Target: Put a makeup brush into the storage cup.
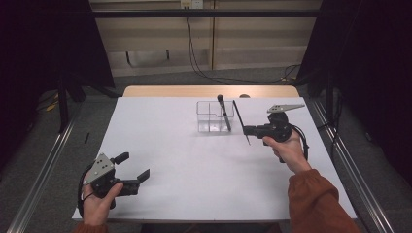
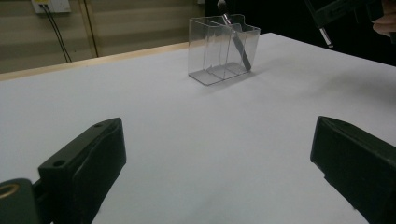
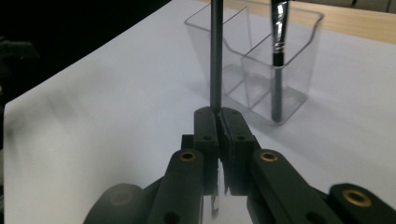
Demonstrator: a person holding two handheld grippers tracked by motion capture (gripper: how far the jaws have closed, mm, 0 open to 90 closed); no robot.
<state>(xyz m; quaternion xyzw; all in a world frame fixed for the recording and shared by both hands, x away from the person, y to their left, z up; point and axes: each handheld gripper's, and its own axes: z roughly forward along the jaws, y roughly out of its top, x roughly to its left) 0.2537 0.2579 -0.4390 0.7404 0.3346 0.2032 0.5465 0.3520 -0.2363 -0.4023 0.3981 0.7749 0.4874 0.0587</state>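
Note:
A clear plastic organizer (image 1: 208, 124) with compartments stands at the far middle of the white table (image 1: 184, 160). One dark brush (image 1: 224, 112) leans inside it. My right gripper (image 1: 245, 130) hovers just right of the organizer, shut on a second thin dark brush (image 1: 240, 120) held upright and slightly tilted. In the right gripper view the held brush (image 3: 215, 56) rises from the shut right gripper (image 3: 220, 116) in front of the organizer (image 3: 299, 56) and its brush (image 3: 278, 60). My left gripper (image 1: 134, 165) rests open at the front left, nothing between its jaws; the organizer (image 2: 210, 51) lies far ahead of it.
A wooden strip (image 1: 209, 91) borders the table's far edge. Metal rails (image 1: 43, 170) run along the floor on both sides. Cables (image 1: 194, 53) hang down the back wall. White table surface stretches between the left gripper (image 2: 217, 168) and the organizer.

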